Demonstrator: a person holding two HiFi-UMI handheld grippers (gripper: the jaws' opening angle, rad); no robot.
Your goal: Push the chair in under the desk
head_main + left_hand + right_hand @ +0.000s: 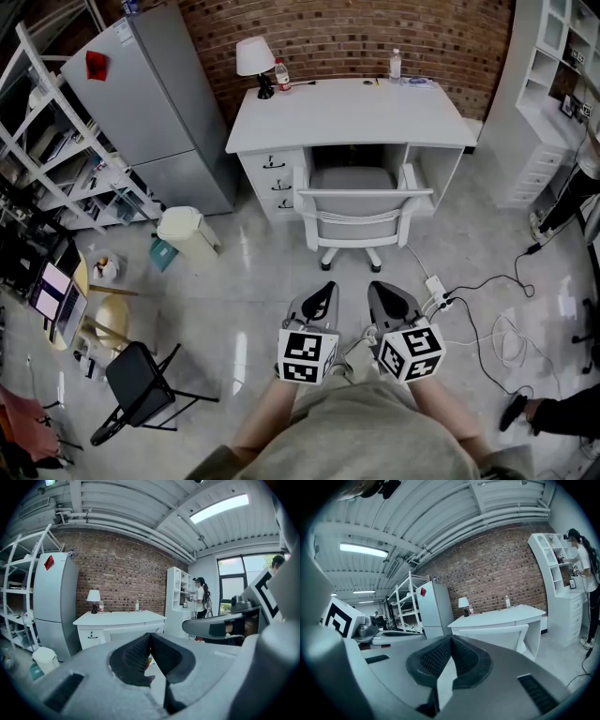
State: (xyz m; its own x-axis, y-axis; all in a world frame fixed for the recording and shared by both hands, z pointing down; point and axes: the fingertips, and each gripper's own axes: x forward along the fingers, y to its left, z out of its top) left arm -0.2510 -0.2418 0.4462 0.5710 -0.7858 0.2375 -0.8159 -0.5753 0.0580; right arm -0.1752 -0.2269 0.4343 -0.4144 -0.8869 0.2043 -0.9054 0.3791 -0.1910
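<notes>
While chair [361, 202] stands partly under desk [347, 117], jaws shut, empty.

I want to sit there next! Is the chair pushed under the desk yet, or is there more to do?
Done: the chair faces the desk and is partly under it. In hand: nothing; the left gripper and right gripper are both shut, empty and apart from the chair. Left: much of the chair sticks out, so it probably needs a push in.
</notes>
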